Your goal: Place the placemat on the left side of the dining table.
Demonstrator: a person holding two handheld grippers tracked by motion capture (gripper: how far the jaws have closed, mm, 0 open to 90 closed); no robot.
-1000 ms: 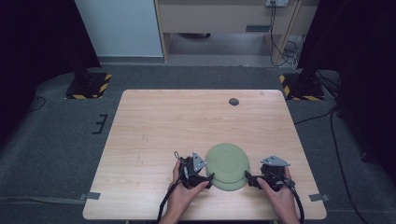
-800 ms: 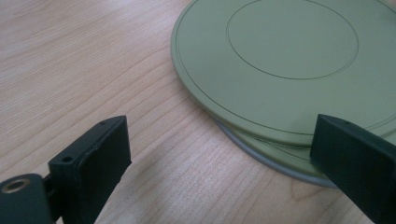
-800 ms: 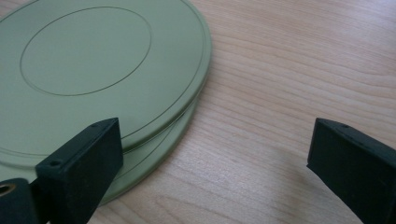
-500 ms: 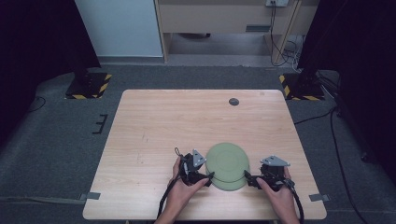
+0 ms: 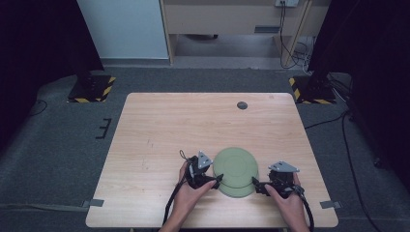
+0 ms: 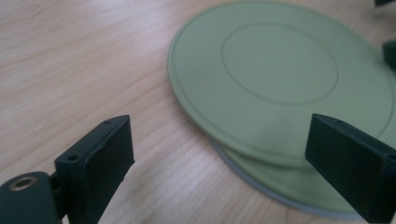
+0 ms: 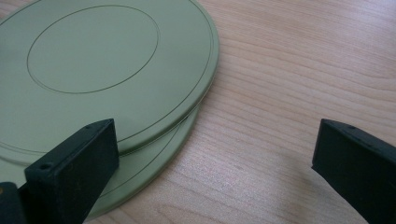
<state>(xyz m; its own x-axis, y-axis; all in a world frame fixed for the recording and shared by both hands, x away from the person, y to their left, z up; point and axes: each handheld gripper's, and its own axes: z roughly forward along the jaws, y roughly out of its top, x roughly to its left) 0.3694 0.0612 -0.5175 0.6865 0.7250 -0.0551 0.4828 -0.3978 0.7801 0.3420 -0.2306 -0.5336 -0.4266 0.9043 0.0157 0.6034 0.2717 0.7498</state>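
Two green plates (image 5: 236,171) lie stacked upside down near the front edge of the table (image 5: 169,125), between the two hands; being round, they have no long axis and point no way across the table, but their bases face up, each showing a raised ring. The upper plate (image 6: 280,84) sits slightly off centre on the lower plate (image 6: 299,186), so that a crescent of the lower one's rim shows toward the person in the high view and in both gripper views (image 7: 154,168). The left tool (image 5: 216,180) rests low at the stack's left edge, held in the left hand (image 5: 191,191); its jaws stand wide apart and have just been closing a little. In the left gripper view one jaw hangs over the bare wood and the other over the plates' rim, and neither pad presses on anything, so it is released with the stack's edge lying between the jaws. The right tool (image 5: 256,184), in the right hand (image 5: 285,195), sits at the stack's right edge, also spread wide: in the right gripper view its left jaw stands in front of the rim of the plates and its right jaw over bare table, gripping nothing. Whether either jaw actually touches a rim cannot be told. A small dark round disc (image 5: 242,105) lies well apart, near the table's far edge.
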